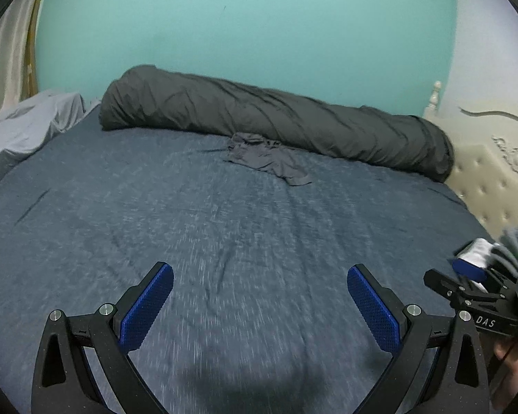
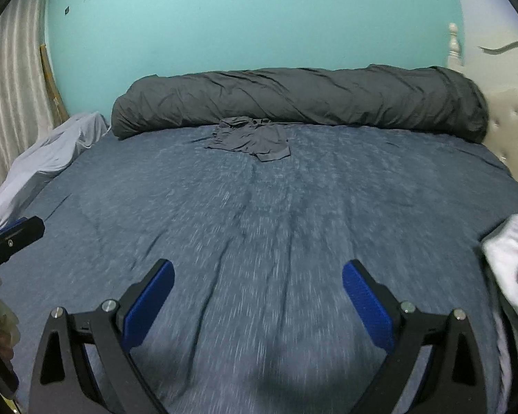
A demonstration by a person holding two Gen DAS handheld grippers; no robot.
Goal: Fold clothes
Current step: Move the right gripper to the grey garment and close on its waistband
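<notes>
While both the left tongs (image 1: 260, 305) and right tongs (image 2: 258, 302) hover spread and empty over the blue bed (image 2: 259, 227), the crumpled grey garment (image 2: 250, 139) lies well ahead, against a rolled dark duvet (image 2: 293, 98); white cloth (image 2: 511, 258) sits right of them.

Gray shorts (image 2: 252, 141) crumpled beside rolled duvet (image 2: 293, 98) on bed (image 2: 259, 224)

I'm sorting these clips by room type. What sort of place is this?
Most likely a home bedroom: a wide bed under a blue sheet, a rolled dark grey duvet along the teal wall, and a tufted cream headboard. Small grey shorts lie crumpled on the bed.
</notes>
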